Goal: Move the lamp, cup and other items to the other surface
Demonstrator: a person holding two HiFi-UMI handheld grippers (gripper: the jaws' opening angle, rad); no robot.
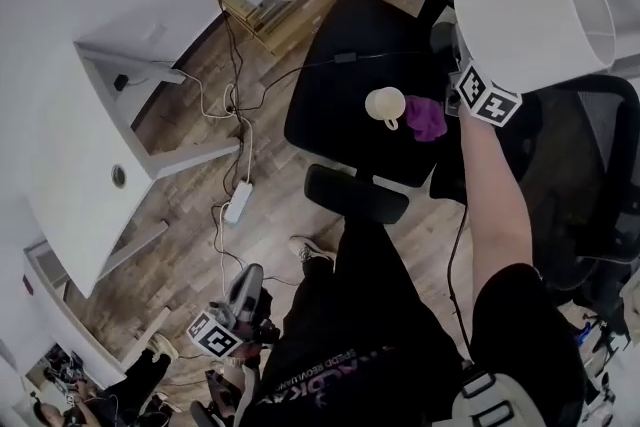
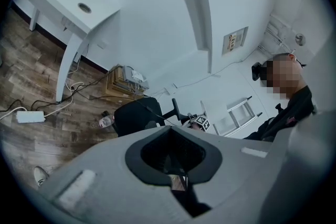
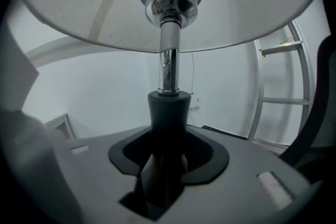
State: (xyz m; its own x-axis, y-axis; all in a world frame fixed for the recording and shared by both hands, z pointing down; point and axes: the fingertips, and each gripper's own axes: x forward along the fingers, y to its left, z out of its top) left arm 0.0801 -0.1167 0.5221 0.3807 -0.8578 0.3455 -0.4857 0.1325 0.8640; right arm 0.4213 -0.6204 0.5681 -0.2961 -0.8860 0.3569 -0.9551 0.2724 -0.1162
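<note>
Black clothing (image 1: 370,315) of the person fills the bottom of the head view. Low at its left hangs the left gripper (image 1: 248,280) with nothing in its grasp; I cannot tell whether its jaws stand apart or together. A white desk (image 1: 70,145) stands well off to that gripper's left.

Just left of the right gripper (image 3: 163,165) and below it, a black padded chair seat (image 1: 340,65) carries a cream ceramic cup (image 1: 385,105). A crumpled purple cloth (image 1: 428,118) lies just beside the cup. The right gripper is clamped on the dark collar (image 3: 168,113) of a table lamp with a white drum shade (image 1: 535,15), holding it in the air beside the seat.

The lamp's transfer looks like the step in hand, with cup and cloth ungripped. Which surface is the target I cannot tell. The next move probably calls for a steady carry, the base set flat, then release.

The lamp's long axis follows its chrome stem (image 3: 169,65), crosswise to the jaws. The stem rises near upright with the shade on top, and the shade leans rightward in the head view.
</note>
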